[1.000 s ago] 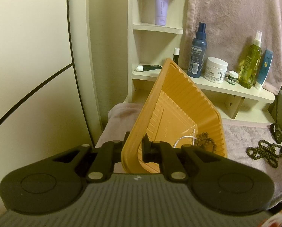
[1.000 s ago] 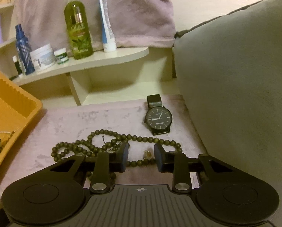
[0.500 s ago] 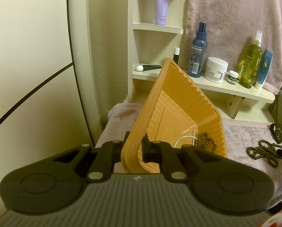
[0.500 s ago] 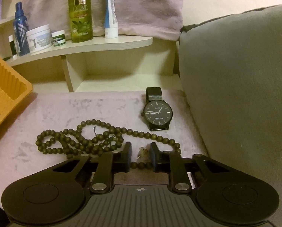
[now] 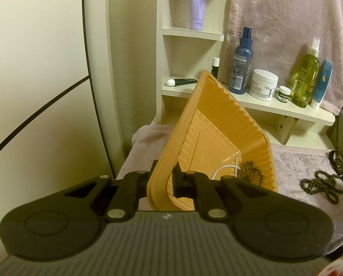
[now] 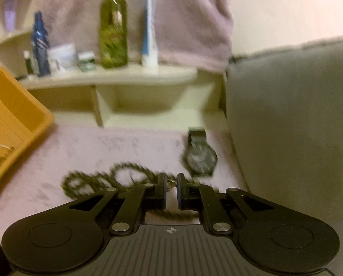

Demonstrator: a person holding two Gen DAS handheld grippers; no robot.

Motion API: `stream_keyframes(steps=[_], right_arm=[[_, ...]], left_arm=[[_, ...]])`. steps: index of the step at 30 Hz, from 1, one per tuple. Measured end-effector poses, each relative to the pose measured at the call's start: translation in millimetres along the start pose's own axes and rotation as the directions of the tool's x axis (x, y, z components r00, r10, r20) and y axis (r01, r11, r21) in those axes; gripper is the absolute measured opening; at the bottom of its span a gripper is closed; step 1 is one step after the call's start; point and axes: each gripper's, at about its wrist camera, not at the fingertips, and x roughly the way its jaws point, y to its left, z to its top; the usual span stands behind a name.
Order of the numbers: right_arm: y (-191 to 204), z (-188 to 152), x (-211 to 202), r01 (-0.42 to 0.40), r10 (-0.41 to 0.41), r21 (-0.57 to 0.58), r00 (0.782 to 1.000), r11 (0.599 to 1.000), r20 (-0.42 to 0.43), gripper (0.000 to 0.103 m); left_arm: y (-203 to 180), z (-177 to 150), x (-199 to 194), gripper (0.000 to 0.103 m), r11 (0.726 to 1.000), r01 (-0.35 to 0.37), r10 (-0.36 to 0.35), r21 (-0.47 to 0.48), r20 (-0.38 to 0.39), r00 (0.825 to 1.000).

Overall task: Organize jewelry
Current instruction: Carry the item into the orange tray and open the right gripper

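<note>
My left gripper [image 5: 163, 177] is shut on the near rim of an orange ribbed tray [image 5: 217, 115] and holds it tilted up. A silver chain [image 5: 224, 169] and a dark bead bracelet [image 5: 252, 172] lie in the tray's low corner. To the right, a long dark bead necklace [image 5: 321, 185] lies on the pink cloth. My right gripper [image 6: 171, 188] is over the necklace [image 6: 97, 181], its jaws closing on the small pale charm and string between them. A black watch [image 6: 201, 158] lies just beyond, near the cushion. The tray's corner [image 6: 21, 105] shows at the left.
A cream shelf [image 5: 286, 112] behind holds a blue spray bottle [image 5: 241, 69], a white jar [image 5: 263, 85], a green bottle [image 6: 112, 32] and a tube [image 6: 149, 34]. A pink towel hangs above. A grey cushion [image 6: 298, 126] walls off the right side.
My right gripper's jaws have narrowed from well apart to almost together around the necklace's charm, and the view has shifted and blurred. My left gripper and the tray have not moved.
</note>
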Motion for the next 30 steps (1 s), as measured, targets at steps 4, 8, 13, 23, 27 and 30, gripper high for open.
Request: stream_keyframes(steps=[4, 8, 13, 23, 27, 30], right_arm=[[15, 20, -15, -0.046, 0.047, -0.016, 0.997, 0.999, 0.063, 0.008], [36, 34, -26, -0.125, 0.127, -0.024, 0.987, 0.992, 0.099, 0.008], [71, 39, -36, -0.257, 0.259, -0.042, 0.961, 0.966, 0.093, 0.008], [150, 36, -41, -0.511, 0.513, -0.088, 0.858, 0.855, 0.007, 0.008], [177, 33, -38, -0.559, 0.559, -0.11, 0.829, 0.822, -0.028, 0.008], [190, 31, -35, -0.579, 0.577, -0.118, 0.815, 0.807, -0.051, 0.009]], left_arm=[[1, -1, 0, 0.009, 1.0, 0.0, 0.0, -0.003, 0.0, 1.0], [0, 0, -1, 0.009, 1.0, 0.001, -0.001, -0.003, 0.001, 1.0], [1, 0, 0, 0.009, 1.0, 0.003, -0.003, -0.006, 0.002, 1.0], [1, 1, -1, 0.009, 1.0, 0.009, -0.009, -0.01, 0.004, 1.0], [0, 1, -1, 0.009, 1.0, 0.011, -0.011, -0.013, 0.005, 1.0], [1, 1, -2, 0.009, 1.0, 0.014, -0.014, -0.015, 0.006, 1.0]])
